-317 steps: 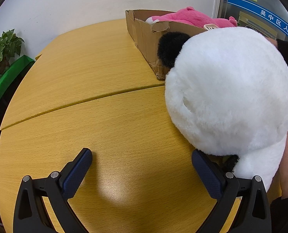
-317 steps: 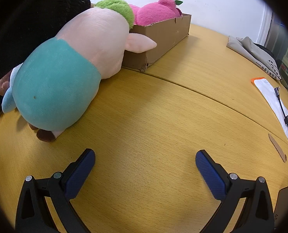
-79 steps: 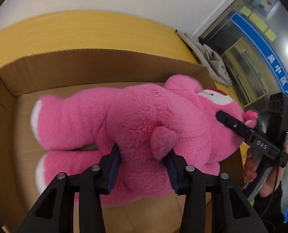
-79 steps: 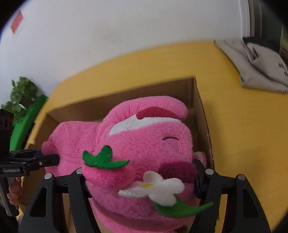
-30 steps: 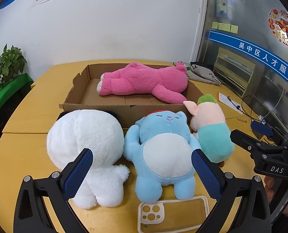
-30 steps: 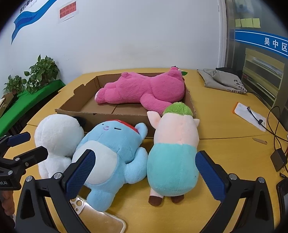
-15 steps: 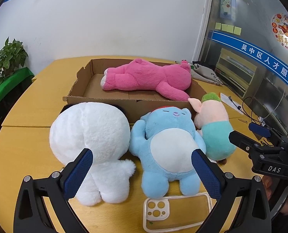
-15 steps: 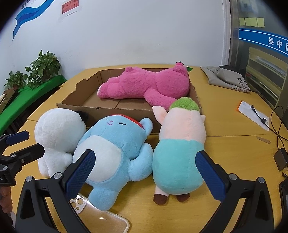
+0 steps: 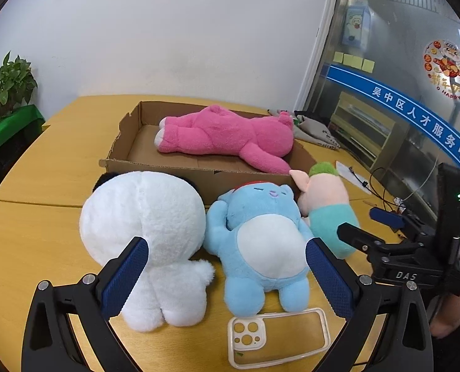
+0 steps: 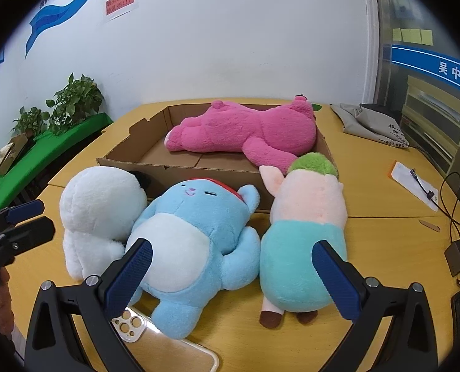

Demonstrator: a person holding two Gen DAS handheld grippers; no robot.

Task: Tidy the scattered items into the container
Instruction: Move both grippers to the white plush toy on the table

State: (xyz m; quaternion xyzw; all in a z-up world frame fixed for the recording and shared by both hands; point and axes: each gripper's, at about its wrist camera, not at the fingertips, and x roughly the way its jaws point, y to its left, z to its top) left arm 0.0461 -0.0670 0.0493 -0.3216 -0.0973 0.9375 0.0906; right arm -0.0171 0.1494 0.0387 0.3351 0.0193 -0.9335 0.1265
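Observation:
A pink plush bear (image 9: pixel 226 135) (image 10: pixel 245 131) lies inside the cardboard box (image 9: pixel 168 172) (image 10: pixel 143 167). In front of the box, on the table, lie a white plush (image 9: pixel 143 217) (image 10: pixel 96 207), a blue plush (image 9: pixel 260 235) (image 10: pixel 195 235) and a pig plush in teal (image 9: pixel 326 204) (image 10: pixel 304 226). A clear phone case (image 9: pixel 279 338) (image 10: pixel 164 350) lies nearest. My left gripper (image 9: pixel 226 277) is open and empty above the white and blue plushes. My right gripper (image 10: pixel 233 274) is open and empty above the blue plush and pig.
The yellow wooden table (image 9: pixel 34 167) carries a grey cloth bag (image 10: pixel 372 124), a white packet (image 10: pixel 415 186) and cables (image 10: pixel 456 217) on the right. Potted plants (image 10: pixel 72 102) stand on a green ledge at the left. A white wall is behind.
Both grippers have let go of the pink bear, which now lies in the box, and have pulled back. In the last second they moved slightly forward and lower toward the plushes.

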